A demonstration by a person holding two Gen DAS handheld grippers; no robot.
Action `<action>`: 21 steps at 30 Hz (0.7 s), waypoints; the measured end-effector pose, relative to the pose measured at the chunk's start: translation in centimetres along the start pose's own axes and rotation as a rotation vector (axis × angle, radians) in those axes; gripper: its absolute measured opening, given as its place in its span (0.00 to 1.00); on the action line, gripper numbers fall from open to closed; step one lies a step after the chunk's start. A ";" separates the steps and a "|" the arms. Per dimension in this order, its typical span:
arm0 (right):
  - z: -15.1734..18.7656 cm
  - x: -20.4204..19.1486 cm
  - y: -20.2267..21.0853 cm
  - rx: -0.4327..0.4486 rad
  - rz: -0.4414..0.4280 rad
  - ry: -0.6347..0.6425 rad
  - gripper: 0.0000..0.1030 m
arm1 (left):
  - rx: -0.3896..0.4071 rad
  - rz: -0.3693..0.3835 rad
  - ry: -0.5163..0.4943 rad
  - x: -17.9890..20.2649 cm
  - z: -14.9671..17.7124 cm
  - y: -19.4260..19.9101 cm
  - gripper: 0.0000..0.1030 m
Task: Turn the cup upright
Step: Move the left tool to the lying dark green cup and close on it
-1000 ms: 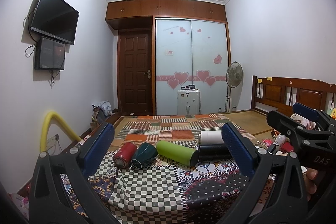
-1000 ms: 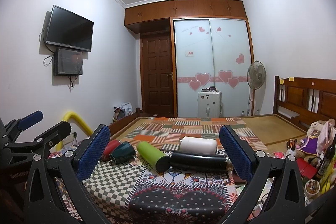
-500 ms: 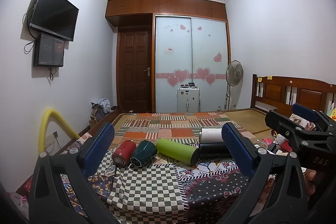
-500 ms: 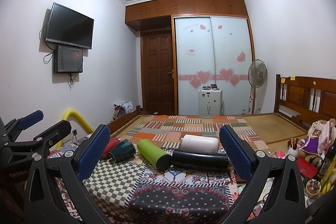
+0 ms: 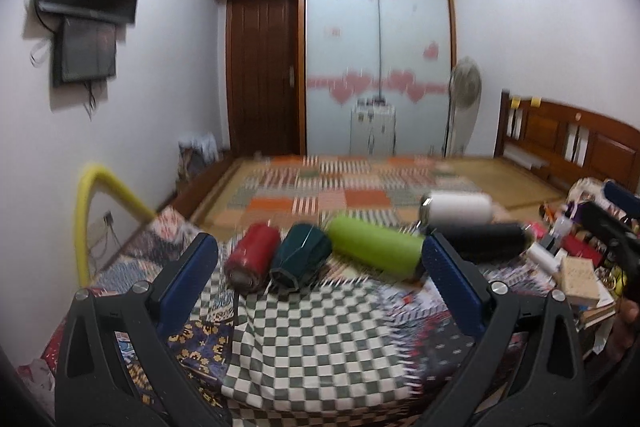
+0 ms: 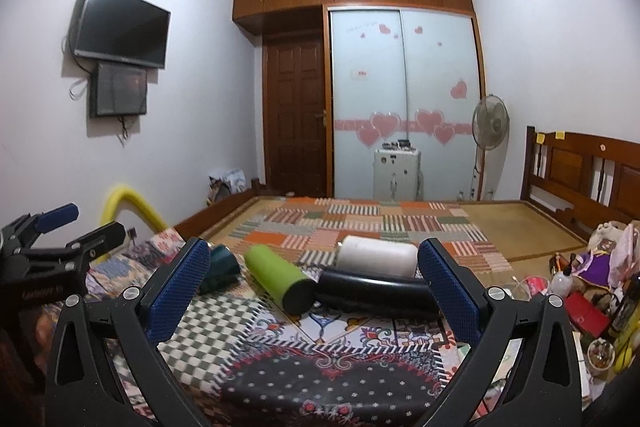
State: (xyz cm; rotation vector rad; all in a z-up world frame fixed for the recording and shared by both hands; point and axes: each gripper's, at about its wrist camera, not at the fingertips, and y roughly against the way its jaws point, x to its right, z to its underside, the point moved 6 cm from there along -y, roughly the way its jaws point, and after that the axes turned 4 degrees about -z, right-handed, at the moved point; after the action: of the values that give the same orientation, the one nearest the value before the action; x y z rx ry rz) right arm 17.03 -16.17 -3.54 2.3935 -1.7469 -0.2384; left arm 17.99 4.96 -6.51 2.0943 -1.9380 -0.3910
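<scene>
Several cups lie on their sides on a patterned cloth. In the left wrist view, from left: a red cup (image 5: 253,258), a dark green cup (image 5: 300,257), a lime green cup (image 5: 374,253), a black cup (image 5: 486,241) and behind it a white cup (image 5: 456,209). My left gripper (image 5: 318,281) is open and empty, short of the red and dark green cups. In the right wrist view the dark green cup (image 6: 220,267), lime green cup (image 6: 280,277), black cup (image 6: 372,291) and white cup (image 6: 376,255) show. My right gripper (image 6: 314,285) is open and empty.
The table cloth (image 5: 320,339) hangs over the front edge. A cluttered side area with boxes and bottles (image 6: 580,303) stands at the right. A yellow tube (image 5: 86,211) arches at the left. A bed with a patchwork cover (image 6: 360,223) lies behind.
My left gripper has moved forward and tilted down toward the red and dark green cups; its view is blurred. My right gripper has moved slightly closer to the cups.
</scene>
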 end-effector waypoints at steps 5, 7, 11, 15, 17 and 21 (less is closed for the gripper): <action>1.3 1.2 -3.0 -0.058 0.020 -0.010 1.00 | -0.199 0.012 -0.009 -2.0 1.0 -8.6 0.82; 1.8 1.7 -4.0 -0.080 0.021 -0.015 1.00 | -0.250 0.018 -0.018 -2.3 1.4 -11.6 0.74; 2.8 2.1 -6.0 -0.129 0.019 -0.013 1.00 | -0.363 0.038 -0.048 -2.4 2.6 -17.3 0.66; 3.5 2.2 -7.3 -0.155 0.019 0.004 1.00 | -0.454 0.061 -0.063 -2.4 3.6 -21.0 0.66; 3.8 2.4 -7.8 -0.162 0.017 0.009 1.00 | -0.484 0.072 -0.064 -2.2 3.9 -22.1 0.66; 4.2 2.6 -8.8 -0.173 0.009 0.008 1.00 | -0.529 0.094 -0.068 -1.9 4.5 -23.5 0.66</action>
State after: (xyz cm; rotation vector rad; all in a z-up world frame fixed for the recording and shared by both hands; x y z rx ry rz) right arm 25.03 -16.20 -9.75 2.2606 -1.6603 -0.3628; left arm 38.01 8.59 -19.32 1.6608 -1.7156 -0.8562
